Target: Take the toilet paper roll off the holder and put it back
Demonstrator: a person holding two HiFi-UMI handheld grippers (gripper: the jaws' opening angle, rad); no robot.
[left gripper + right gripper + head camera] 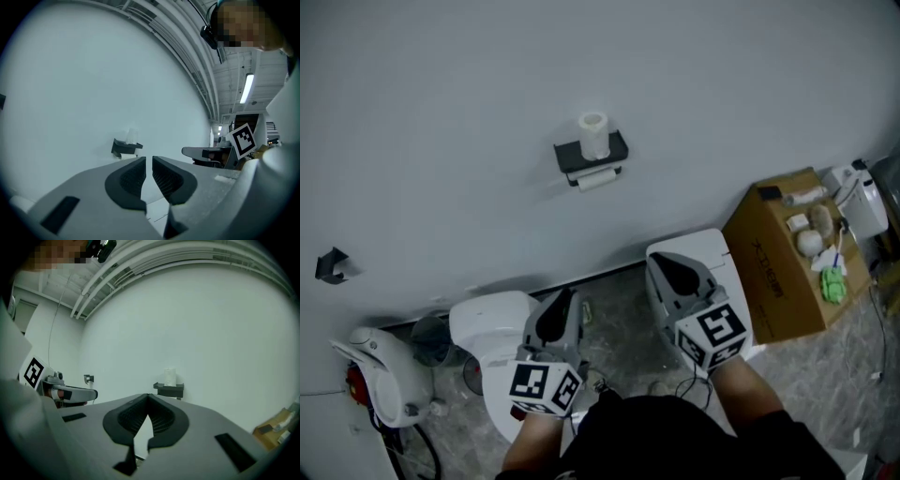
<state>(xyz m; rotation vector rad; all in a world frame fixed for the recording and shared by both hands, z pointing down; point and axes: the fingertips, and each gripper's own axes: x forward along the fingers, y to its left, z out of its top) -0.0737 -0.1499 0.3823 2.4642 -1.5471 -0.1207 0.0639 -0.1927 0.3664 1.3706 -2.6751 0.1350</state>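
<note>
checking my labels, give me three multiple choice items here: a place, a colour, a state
1. Where does the upright toilet paper roll stand? A on top of the holder; B on the cardboard box; C on the floor.
2. What colour is the holder? A white; B black; C red.
3. How are the right gripper's jaws? A wide apart; B shut on the roll; C shut, empty.
Answers: 1 A, it stands on the holder's shelf; 2 B, black against the pale wall; 3 C, tips meet, nothing between.
</note>
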